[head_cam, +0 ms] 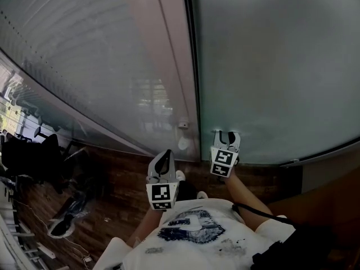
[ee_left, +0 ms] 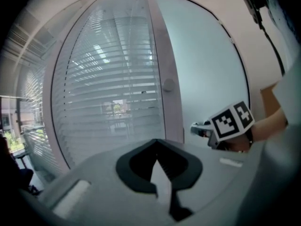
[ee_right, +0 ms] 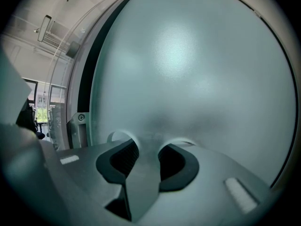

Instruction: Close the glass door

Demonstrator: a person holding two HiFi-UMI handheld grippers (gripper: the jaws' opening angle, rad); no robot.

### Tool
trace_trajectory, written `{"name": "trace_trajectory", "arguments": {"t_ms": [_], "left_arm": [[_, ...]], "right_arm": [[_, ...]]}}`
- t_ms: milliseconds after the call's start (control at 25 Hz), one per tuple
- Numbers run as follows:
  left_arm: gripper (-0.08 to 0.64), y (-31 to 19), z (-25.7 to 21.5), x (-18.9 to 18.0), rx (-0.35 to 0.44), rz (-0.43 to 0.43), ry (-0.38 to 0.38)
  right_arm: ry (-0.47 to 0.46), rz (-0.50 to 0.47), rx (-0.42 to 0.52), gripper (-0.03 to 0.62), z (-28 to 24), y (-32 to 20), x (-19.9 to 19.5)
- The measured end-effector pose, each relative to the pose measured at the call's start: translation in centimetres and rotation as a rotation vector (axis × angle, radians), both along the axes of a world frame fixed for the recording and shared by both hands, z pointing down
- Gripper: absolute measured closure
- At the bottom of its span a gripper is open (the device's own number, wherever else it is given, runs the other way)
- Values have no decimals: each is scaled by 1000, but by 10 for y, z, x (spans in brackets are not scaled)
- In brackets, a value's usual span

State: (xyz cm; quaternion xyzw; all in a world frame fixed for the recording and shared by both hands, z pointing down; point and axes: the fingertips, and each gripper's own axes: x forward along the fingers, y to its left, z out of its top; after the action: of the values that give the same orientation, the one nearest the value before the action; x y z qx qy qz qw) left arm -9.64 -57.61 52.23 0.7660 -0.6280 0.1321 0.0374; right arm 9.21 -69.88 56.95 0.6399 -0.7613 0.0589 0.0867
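**Door at the frame, or all but: right gripper on the glass**

The right gripper (ee_right: 150, 139) has its jaws spread with nothing between them. Both tips appear to rest flat against the frosted door (head_cam: 270, 66), just right of the frame (head_cam: 179, 66). The left gripper (ee_left: 156, 147) has its jaws pressed together on nothing. It hangs in front of the frame and slightly left of it, touching neither the frame nor the door.

The door fills everything right of the frame, with its left edge running along the frame's right side. In the head view only a thin dark line (head_cam: 193, 66) parts the two. In the right gripper view that strip looks wider, with a bracket (ee_right: 81, 118) on its frame side. I cannot tell whether the strip is a last open slit or only the door's seal and shadow.

Left of the frame is a fixed pane with blinds (head_cam: 84, 49) behind it, and a small round knob (ee_left: 168, 84) sits on the frame itself.

My reading is that nearly all of the door's travel is done. It lines up with the frame, and no room shows through beside it. What may be left is a final push from the right gripper to seat the edge, if it is not yet home, and then lifting the tips off the glass. No view shows whether any latch has caught
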Motion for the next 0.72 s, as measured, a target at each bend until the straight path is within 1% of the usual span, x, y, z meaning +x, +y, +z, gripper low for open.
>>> {"name": "trace_trajectory", "arguments": {"t_ms": [360, 720], "left_arm": [[558, 31, 10, -5, -24, -36, 13], [557, 46, 8, -9, -20, -12, 24]], "right_arm": [[1, 2, -6, 469, 2, -3, -1], [4, 6, -5, 469, 3, -5, -1]]}}
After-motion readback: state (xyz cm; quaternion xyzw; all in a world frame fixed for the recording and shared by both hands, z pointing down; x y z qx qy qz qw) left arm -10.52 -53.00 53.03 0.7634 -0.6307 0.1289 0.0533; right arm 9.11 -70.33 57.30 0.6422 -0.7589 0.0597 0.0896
